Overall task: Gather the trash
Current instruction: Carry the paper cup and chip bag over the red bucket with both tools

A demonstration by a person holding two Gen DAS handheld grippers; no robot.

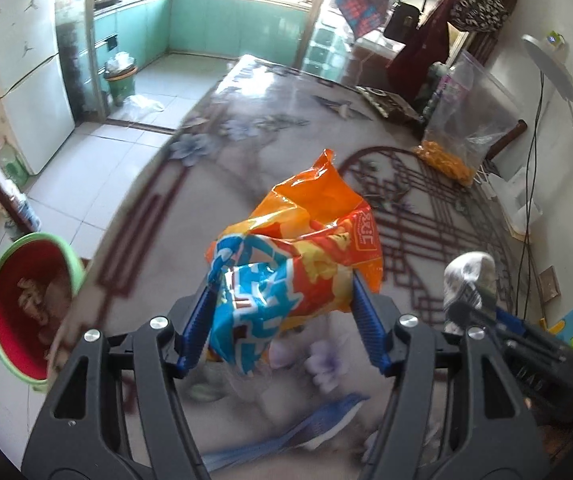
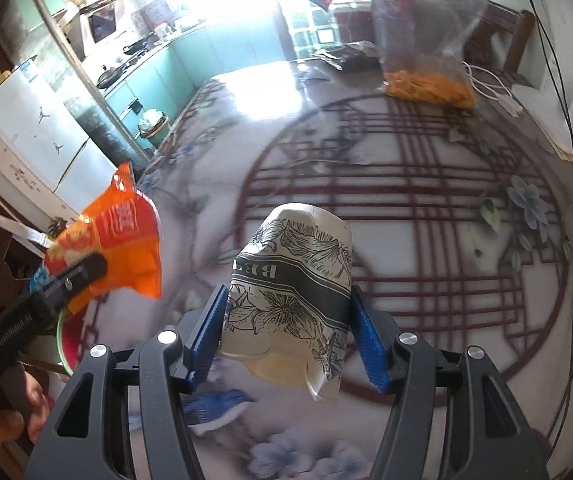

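My left gripper (image 1: pixel 282 300) is shut on a crumpled orange and blue snack bag (image 1: pixel 294 240) and holds it above the table. The bag also shows at the left of the right wrist view (image 2: pixel 118 240). My right gripper (image 2: pixel 286 316) is shut on a crushed white paper cup (image 2: pixel 290 292) with black flower print, held above the table. The cup and right gripper show at the right of the left wrist view (image 1: pixel 470 276). A green-rimmed bin with a red liner (image 1: pixel 26 308) stands beside the table's left edge, below and left of the snack bag.
The table (image 2: pixel 426 216) has a glossy cover with flowers and a dark red lattice circle. A clear plastic bag with orange snacks (image 2: pixel 426 84) stands at its far right, a bottle (image 2: pixel 390 4) behind it. White cables (image 2: pixel 498 92) and papers lie at the right edge.
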